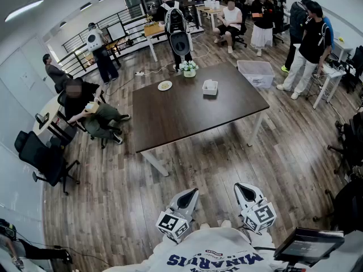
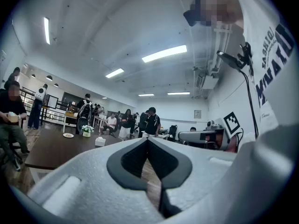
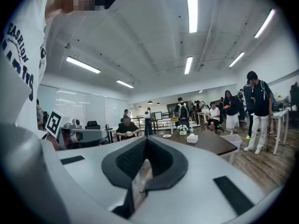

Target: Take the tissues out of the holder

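Observation:
The white tissue holder stands near the far edge of the dark brown table, with a tissue poking out of its top. It is small in the left gripper view and in the right gripper view. Both grippers are held close to my body, well short of the table and over the wooden floor. My left gripper is shut and holds nothing; its jaws meet tip to tip. The right gripper is likewise shut and empty.
A small plate and a flower pot share the table's far edge. A clear plastic bin sits on the floor beyond the right corner. Seated people and an office chair are at the left; others stand behind.

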`<action>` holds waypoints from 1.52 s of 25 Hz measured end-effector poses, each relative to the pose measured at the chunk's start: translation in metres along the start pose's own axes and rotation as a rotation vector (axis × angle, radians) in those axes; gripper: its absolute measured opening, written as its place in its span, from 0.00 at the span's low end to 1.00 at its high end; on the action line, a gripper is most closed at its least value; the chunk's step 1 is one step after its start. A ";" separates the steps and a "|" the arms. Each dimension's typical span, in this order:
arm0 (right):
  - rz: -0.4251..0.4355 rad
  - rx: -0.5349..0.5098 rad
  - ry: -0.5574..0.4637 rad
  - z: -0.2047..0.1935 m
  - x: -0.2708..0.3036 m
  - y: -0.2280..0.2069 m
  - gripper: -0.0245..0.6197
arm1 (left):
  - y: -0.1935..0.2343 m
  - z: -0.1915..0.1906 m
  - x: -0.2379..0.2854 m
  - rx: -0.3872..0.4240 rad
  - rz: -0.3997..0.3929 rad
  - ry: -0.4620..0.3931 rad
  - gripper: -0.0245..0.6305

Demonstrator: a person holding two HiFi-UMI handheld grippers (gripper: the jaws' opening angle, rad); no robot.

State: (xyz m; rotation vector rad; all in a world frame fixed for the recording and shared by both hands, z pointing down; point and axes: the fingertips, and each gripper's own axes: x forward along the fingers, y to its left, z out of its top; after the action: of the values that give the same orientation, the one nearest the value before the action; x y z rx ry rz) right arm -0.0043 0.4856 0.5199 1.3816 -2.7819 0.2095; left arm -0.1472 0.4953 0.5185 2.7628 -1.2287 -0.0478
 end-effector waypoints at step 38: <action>0.051 0.082 -0.081 -0.013 -0.045 -0.073 0.06 | -0.068 -0.010 0.053 0.048 0.059 0.092 0.04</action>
State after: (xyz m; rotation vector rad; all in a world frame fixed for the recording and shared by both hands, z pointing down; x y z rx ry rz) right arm 0.0806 0.4791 0.5372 1.3671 -2.9078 0.2776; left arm -0.0605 0.5024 0.5214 2.7332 -1.3032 0.1144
